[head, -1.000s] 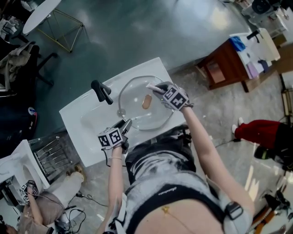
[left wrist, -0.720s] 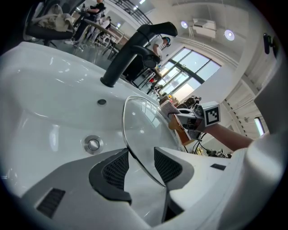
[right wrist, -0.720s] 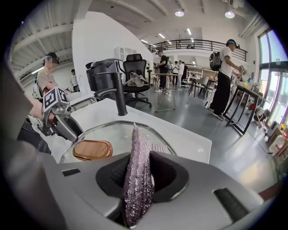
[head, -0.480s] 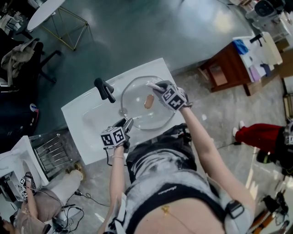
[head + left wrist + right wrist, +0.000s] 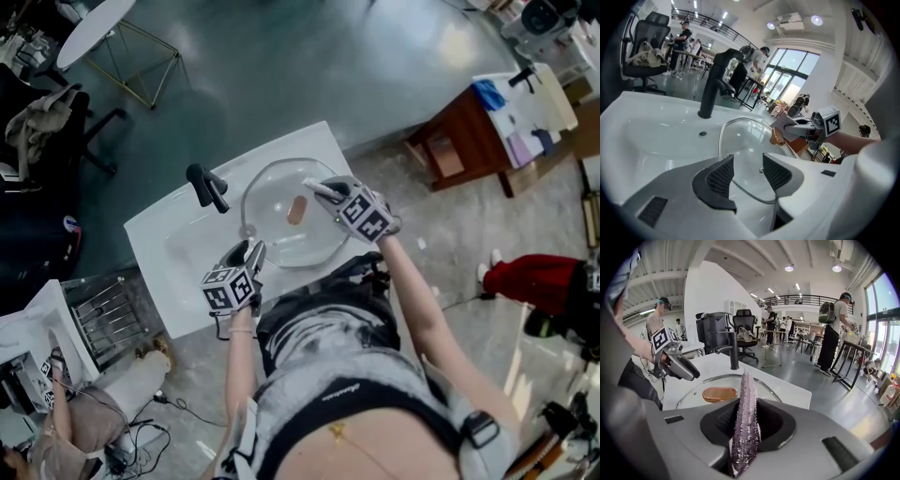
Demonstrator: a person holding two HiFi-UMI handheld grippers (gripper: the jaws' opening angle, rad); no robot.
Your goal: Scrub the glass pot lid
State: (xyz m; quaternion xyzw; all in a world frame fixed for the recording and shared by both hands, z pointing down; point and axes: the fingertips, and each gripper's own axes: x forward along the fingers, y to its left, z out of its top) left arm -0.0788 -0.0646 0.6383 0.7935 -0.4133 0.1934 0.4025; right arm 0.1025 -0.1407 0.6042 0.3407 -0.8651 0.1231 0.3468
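Glass pot lid [image 5: 272, 202] knob-up; left hand-held gripper [image 5: 251, 251] opening (rim [image 5: 753, 194] between), right [image 5: 317, 187] clamping scourer [image 5: 745, 427].

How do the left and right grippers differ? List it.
The left gripper's fingers are opening around the lid's rim; the right gripper's are shut on a scrub pad. The left gripper sits at the lid's near edge; the right gripper reaches over it. Both face the lid.
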